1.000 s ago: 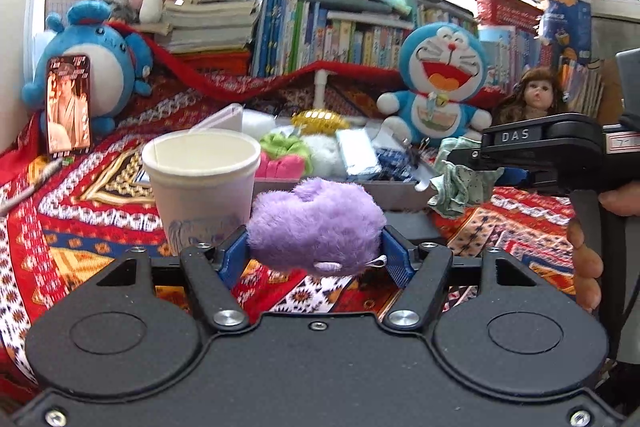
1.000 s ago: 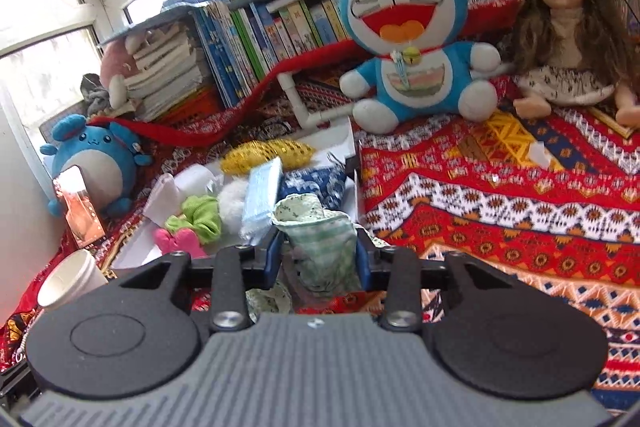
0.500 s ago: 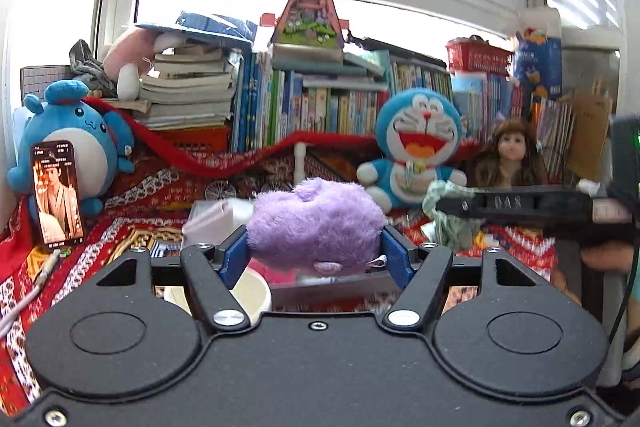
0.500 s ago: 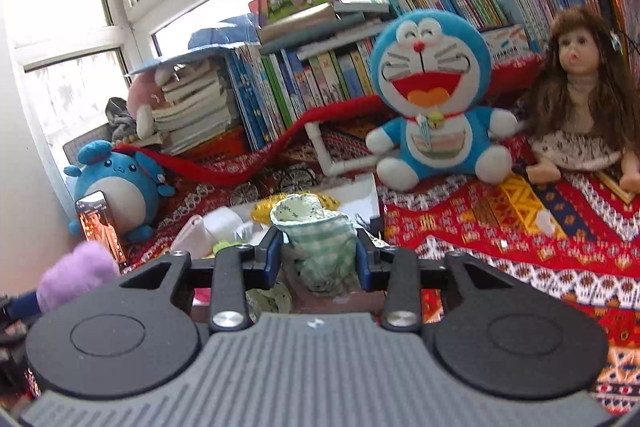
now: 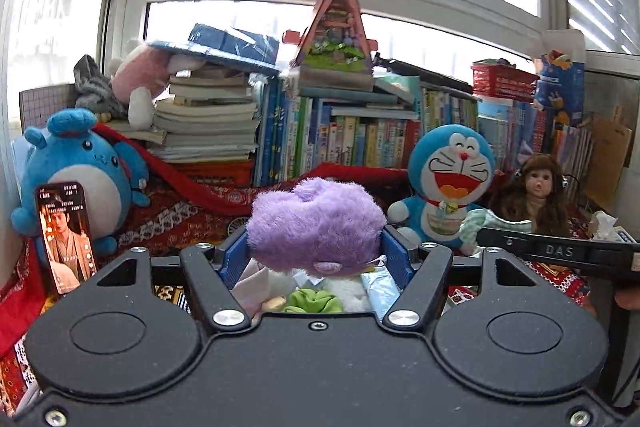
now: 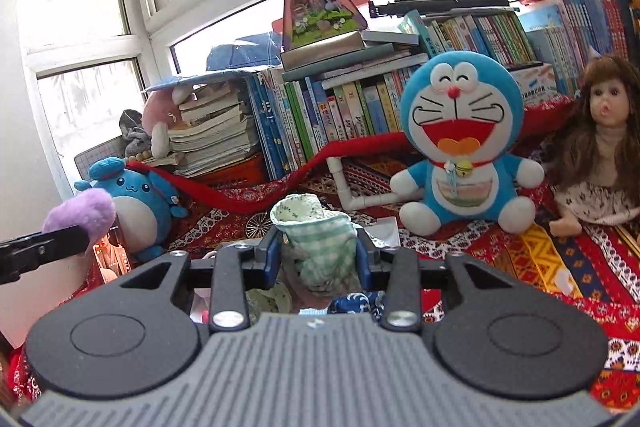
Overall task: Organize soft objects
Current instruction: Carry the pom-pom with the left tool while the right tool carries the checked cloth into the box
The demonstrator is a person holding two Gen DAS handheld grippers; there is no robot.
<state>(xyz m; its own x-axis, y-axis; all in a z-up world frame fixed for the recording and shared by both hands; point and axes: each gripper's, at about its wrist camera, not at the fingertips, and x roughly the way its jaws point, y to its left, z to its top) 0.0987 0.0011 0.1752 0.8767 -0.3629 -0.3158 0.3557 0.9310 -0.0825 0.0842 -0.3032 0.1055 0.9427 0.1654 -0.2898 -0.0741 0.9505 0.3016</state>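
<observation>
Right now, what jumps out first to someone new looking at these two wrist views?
The fluffy purple plush, clamped in the left gripper dead centre of its view, and the green checked cloth pinched in the right gripper. Behind them, the grinning blue Doraemon plush sits on the red patterned cloth before a wall of books, a long-haired doll beside it.

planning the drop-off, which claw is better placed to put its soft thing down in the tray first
Left, probably. The left claw grips the purple plush with the tray items showing right beneath it; the right claw holds the green checked cloth off to that side.
</observation>
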